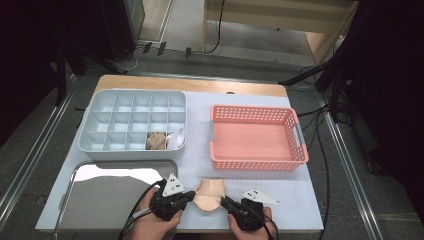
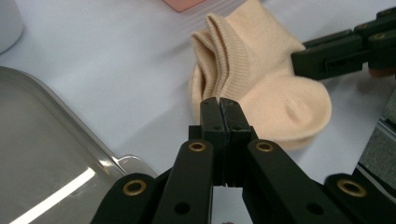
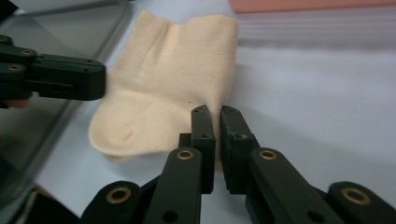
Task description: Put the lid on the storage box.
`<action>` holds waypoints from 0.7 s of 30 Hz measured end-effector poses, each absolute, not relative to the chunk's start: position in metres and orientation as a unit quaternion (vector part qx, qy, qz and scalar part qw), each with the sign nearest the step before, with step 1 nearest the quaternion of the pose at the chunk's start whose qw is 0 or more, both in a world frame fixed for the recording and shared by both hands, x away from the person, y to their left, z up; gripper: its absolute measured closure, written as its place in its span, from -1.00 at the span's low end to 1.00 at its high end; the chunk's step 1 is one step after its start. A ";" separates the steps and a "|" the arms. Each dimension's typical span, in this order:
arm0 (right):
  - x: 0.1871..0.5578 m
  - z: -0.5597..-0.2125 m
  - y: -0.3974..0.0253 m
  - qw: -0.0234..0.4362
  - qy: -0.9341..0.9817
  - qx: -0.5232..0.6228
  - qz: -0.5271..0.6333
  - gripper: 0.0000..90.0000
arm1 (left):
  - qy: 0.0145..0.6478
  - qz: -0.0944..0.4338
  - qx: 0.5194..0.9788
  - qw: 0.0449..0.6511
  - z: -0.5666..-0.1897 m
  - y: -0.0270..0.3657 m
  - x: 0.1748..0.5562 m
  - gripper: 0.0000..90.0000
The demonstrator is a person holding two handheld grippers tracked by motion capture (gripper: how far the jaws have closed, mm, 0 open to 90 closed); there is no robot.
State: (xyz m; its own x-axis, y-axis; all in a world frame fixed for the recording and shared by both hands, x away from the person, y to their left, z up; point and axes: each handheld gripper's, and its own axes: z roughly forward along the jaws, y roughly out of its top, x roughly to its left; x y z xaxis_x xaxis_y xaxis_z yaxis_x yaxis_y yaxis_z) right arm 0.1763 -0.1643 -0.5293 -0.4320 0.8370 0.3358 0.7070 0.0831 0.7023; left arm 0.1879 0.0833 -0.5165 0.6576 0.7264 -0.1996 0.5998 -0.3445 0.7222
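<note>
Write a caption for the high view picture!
Two black tongs, left and right, pinch a small peach knitted sock.

No readable text, labels, numbers anywhere.

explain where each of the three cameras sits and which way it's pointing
High view: fixed above the person's side of the table, looking forward and down at the divided tray, pink basket and sock; both hands enter from the bottom.
Left gripper view: rides on the left gripper, looking along its shut jaws at the sock.
Right gripper view: rides on the right gripper, looking along its jaws pinching the sock edge.
Shared: each gripper view shows the sock and the other gripper.
</note>
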 end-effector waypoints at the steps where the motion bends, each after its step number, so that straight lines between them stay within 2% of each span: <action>1: 0.177 -0.529 -0.164 0.089 0.736 0.523 0.421 0.90 | 0.407 0.078 0.815 0.404 -0.517 0.083 0.188 1.00; 5: 0.180 -0.528 -0.160 0.122 0.743 0.516 0.409 0.90 | 0.408 0.073 0.812 0.410 -0.518 0.078 0.188 1.00; 11: 0.179 -0.525 -0.168 0.117 0.733 0.516 0.428 0.85 | 0.412 0.068 0.809 0.414 -0.518 0.077 0.188 1.00; 15: 0.180 -0.524 -0.173 0.137 0.734 0.521 0.414 0.85 | 0.411 0.064 0.809 0.416 -0.518 0.078 0.189 1.00; 18: 0.179 -0.521 -0.181 0.127 0.713 0.536 0.434 0.76 | 0.410 0.065 0.809 0.417 -0.518 0.078 0.189 1.00; 21: 0.176 -0.520 -0.181 0.119 0.698 0.542 0.452 0.54 | 0.409 0.065 0.808 0.419 -0.518 0.078 0.189 1.00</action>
